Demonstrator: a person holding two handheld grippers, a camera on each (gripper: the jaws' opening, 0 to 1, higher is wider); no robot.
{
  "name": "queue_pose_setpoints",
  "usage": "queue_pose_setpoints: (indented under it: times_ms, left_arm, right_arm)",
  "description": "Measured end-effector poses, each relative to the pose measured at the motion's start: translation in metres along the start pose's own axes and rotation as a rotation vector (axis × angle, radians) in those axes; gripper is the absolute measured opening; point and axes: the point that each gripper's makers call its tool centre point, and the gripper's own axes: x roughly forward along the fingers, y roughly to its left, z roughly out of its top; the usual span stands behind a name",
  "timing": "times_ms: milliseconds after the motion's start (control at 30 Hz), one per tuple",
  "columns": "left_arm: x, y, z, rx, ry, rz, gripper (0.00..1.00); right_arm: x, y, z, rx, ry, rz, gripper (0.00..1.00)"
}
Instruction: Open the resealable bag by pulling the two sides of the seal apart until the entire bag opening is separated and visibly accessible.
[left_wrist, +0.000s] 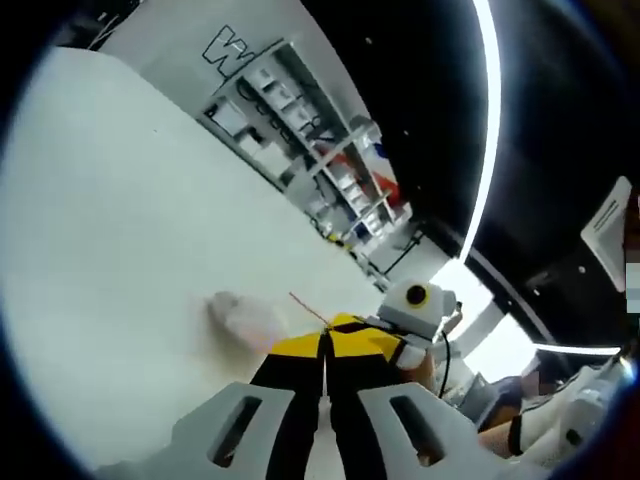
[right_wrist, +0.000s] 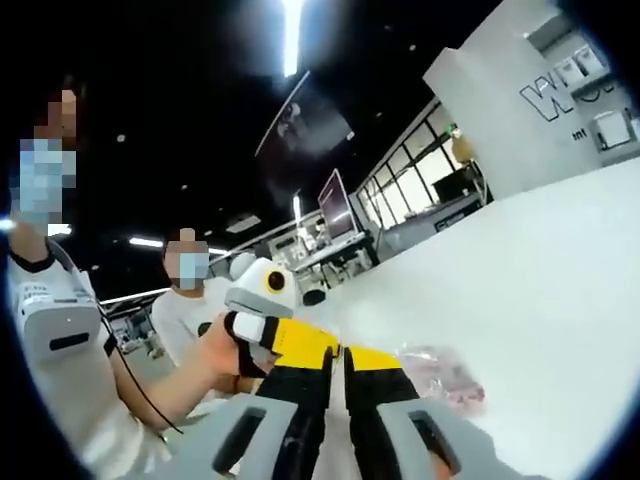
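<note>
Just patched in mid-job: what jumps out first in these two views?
The yellow-and-black jaws dominate the bottom of each view, pressed close together. Beyond them, a clear bag with pinkish contents lies on the white table, right of the right gripper. In the left gripper view it shows left of the left gripper.

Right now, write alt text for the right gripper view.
The right gripper's black and yellow jaws stand nearly closed just short of a clear resealable bag lying on a white table. The left gripper, held in a hand, meets them from the left.
</note>
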Motion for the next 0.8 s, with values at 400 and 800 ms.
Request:
queue_pose_setpoints:
  times_ms: [400, 800]
  left_arm:
    - [-0.0003, -0.0001, 0.0, 0.009, 0.0, 0.001, 0.01]
    - [0.0012, 0.0014, -0.0017, -0.006, -0.002, 0.011, 0.0]
  right_arm:
    - [-0.0018, -0.0011, -0.0019, -0.001, 0.005, -0.001, 0.0]
    - [-0.0018, -0.0035, -0.0015, 0.003, 0.002, -0.018, 0.0]
